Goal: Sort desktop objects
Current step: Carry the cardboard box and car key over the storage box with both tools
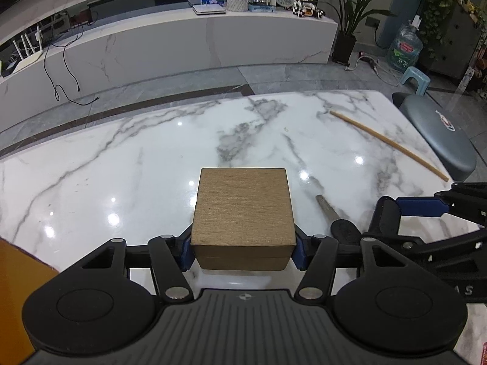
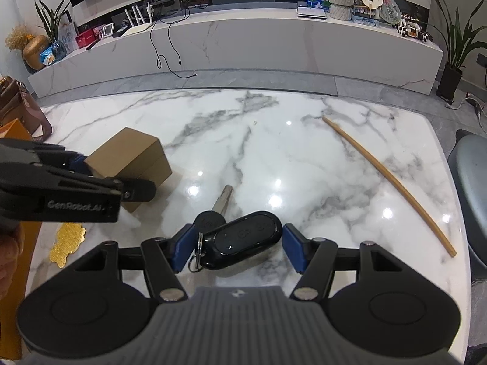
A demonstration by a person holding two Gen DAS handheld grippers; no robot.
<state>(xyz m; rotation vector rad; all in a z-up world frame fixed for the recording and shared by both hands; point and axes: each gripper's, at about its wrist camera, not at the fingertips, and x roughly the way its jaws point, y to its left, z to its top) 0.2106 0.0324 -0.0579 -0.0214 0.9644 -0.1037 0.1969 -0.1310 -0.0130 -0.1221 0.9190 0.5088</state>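
A brown cardboard box with its lid on sits between the blue pads of my left gripper, which is shut on its two sides. The right wrist view shows the same box tilted, just above the marble table. My right gripper is shut on a black key fob lying crosswise between its pads. A round-headed key hangs from the fob's ring, its blade pointing away over the table. The left wrist view shows that key blade beside the box.
A long wooden stick lies diagonally on the table's right side. A gold ornament lies near the left edge, beside an orange box. A grey chair stands past the right edge, a brown bag at the far left.
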